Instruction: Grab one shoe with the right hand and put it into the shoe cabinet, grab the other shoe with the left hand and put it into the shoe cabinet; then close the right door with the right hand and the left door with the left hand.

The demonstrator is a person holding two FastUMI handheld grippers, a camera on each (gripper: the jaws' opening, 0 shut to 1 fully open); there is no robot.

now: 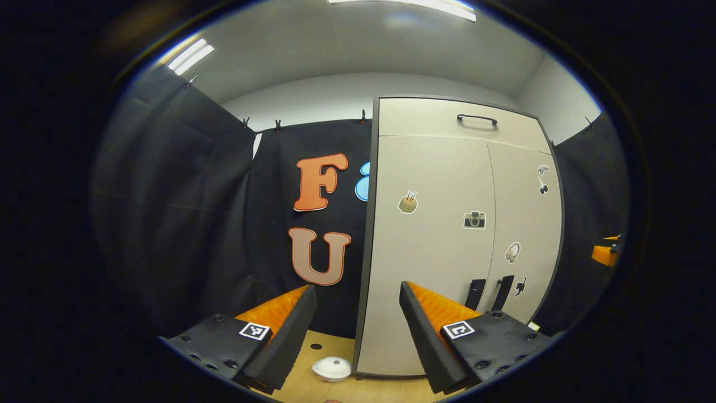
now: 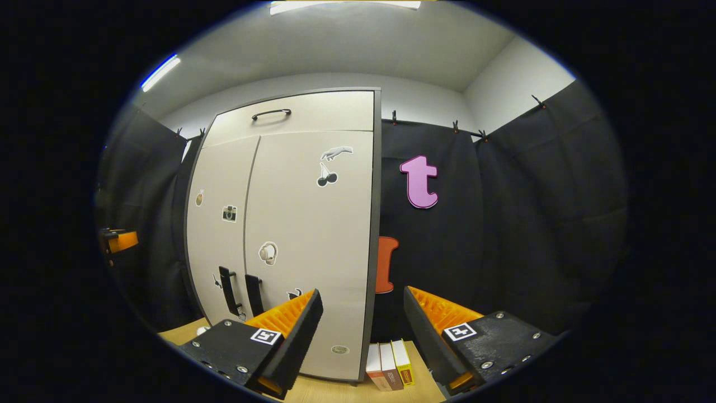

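Your right gripper (image 2: pixel 361 330), fingers spread with nothing between them at the bottom of the frame, faces the shoe cabinet (image 2: pixel 291 235) left of centre, both doors closed, with three books (image 2: pixel 390 365) just right of its base.

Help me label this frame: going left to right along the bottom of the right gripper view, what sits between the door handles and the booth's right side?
Door handles → round sticker low on the cabinet → row of books.

By my left side a small white round thing (image 1: pixel 331 369), maybe a cap, lies on the wooden table (image 1: pixel 330 389). On my right, three books (image 2: pixel 390 365) stand upright together.
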